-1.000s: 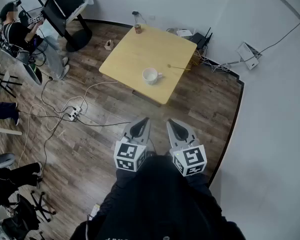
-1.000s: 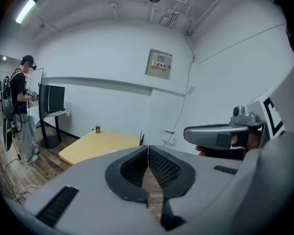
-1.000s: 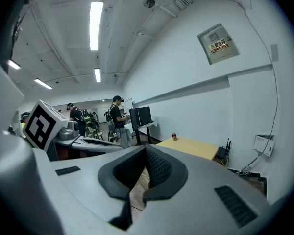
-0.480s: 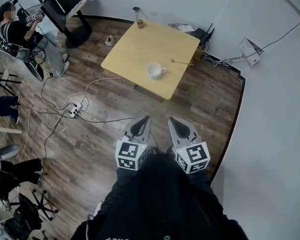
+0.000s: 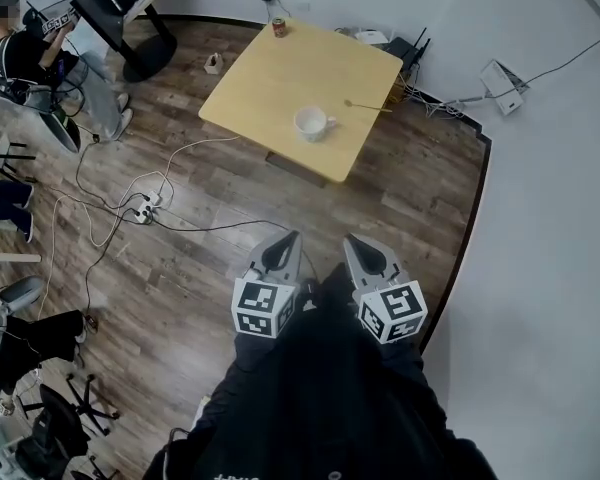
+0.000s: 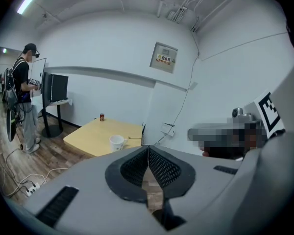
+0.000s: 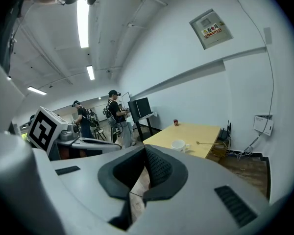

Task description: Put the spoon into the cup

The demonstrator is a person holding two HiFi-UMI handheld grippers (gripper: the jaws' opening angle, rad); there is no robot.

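The left gripper (image 5: 282, 242) and right gripper (image 5: 359, 245) are pinching shut, empty. The spoon (image 5: 368, 106) is lying beside the cup (image 5: 310, 122) near the table (image 5: 270, 73) edge, far off across open floor (image 5: 370, 203).

Left gripper (image 5: 289, 238) and right gripper (image 5: 349, 240) side by side just in front of the torso, near each other but not touching; both pointed forward and slightly down, tips angled a little toward each other; left marker cube (image 5: 262, 308) and right marker cube (image 5: 393, 313) at the rear ends, nearest the body; left jaws pressed together, nothing between; right jaws likewise together and empty; forearms in dark sleeves (image 5: 320, 398) drawn in close.
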